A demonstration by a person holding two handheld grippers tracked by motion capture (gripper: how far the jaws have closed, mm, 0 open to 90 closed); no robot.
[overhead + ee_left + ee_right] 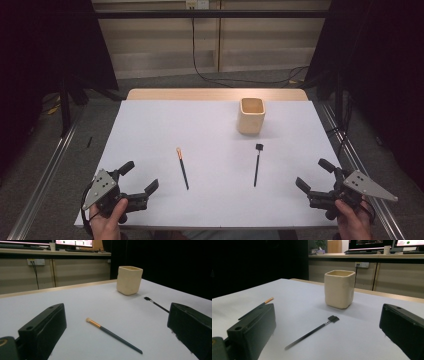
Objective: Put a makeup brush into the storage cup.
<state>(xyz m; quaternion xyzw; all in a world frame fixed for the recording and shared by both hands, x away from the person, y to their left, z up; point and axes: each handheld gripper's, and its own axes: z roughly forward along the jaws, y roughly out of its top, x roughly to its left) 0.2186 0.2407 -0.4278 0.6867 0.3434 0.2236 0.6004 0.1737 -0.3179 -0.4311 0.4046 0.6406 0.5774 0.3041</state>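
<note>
A cream square cup [251,115] stands upright toward the far right of the white table [165,125]. Two thin dark brushes lie flat in the middle: one with an orange ferrule [182,167] on the left, one with a black flat head [257,164] on the right. My left gripper [139,176] rests at the near left corner, open and empty, its jaws aimed at the orange-tipped brush [112,334] with the cup [129,280] beyond. At the near right corner my right gripper [315,175] is open and empty too, facing the black-headed brush [313,332] and the cup [339,288].
The table's wooden far edge [215,94] shows past the white sheet. Metal rails [45,175] run along both sides on the grey floor, and a cable [210,75] trails behind the table. Black curtains hang left and right.
</note>
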